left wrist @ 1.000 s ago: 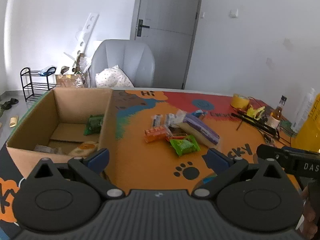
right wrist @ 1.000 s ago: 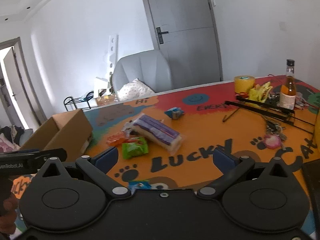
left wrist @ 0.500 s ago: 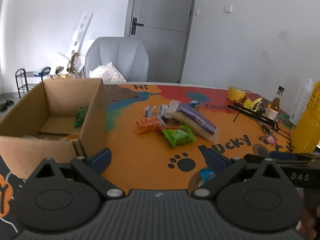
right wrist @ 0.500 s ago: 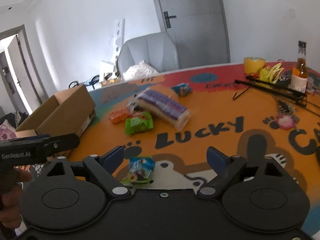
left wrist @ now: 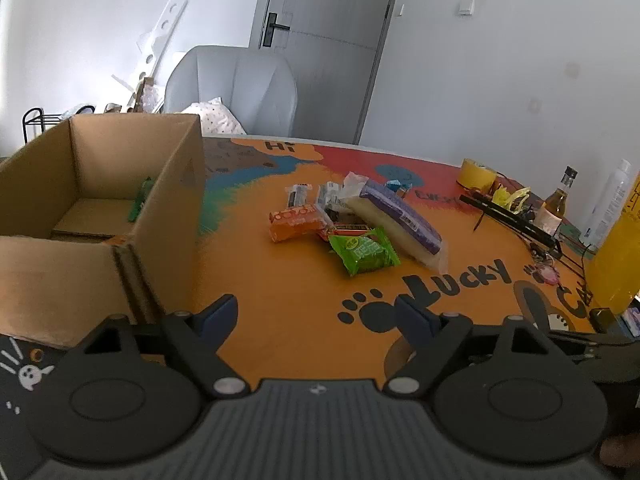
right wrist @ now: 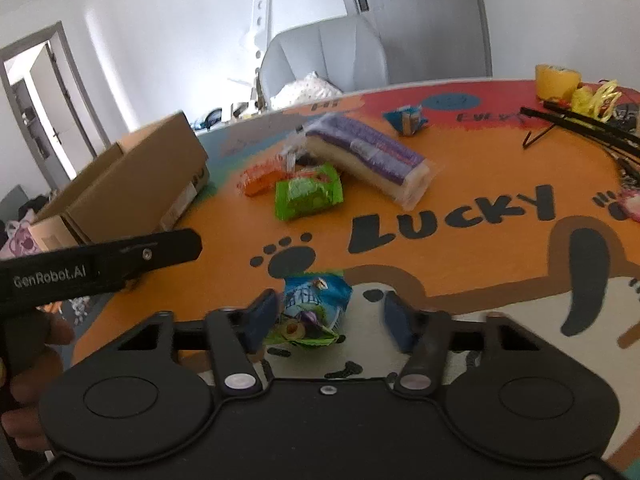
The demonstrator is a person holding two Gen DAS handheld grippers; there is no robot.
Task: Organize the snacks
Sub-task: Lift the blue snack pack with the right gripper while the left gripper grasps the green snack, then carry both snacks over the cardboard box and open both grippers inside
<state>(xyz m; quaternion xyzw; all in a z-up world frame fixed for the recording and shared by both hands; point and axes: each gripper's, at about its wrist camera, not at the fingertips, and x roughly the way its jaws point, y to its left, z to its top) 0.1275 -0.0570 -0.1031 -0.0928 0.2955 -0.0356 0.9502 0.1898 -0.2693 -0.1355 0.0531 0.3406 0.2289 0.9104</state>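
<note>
The right gripper [right wrist: 330,320] is hovering low over the cartoon-printed table [right wrist: 460,264], its blue-tipped fingers [right wrist: 262,314] spread wide on either side of a small blue-and-green snack packet [right wrist: 314,312] that is lying flat on the tabletop; the left finger is sitting just beside the packet's edge, the right finger is standing clear of it, and nothing is being gripped. The left gripper [left wrist: 316,316] is hanging released over bare orange tabletop [left wrist: 288,288], its fingers [left wrist: 218,314] parted and holding nothing, close beside the near corner of an open cardboard box [left wrist: 160,216]. A green packet [left wrist: 138,200] is leaning inside the box against its right wall. Farther across the table, the remaining snacks are lying in a loose cluster: a bright green pouch [left wrist: 364,250], an orange packet [left wrist: 296,220] touching its left side, a long purple-and-cream pack [left wrist: 396,220] lying diagonally to the right, and smaller wrappers [left wrist: 332,196] bunched behind. A small blue wrapper [right wrist: 408,118] is sitting apart beyond the long pack. A yellow tape roll [left wrist: 476,172] and an amber bottle [left wrist: 558,200] are standing at the table's far right.
</note>
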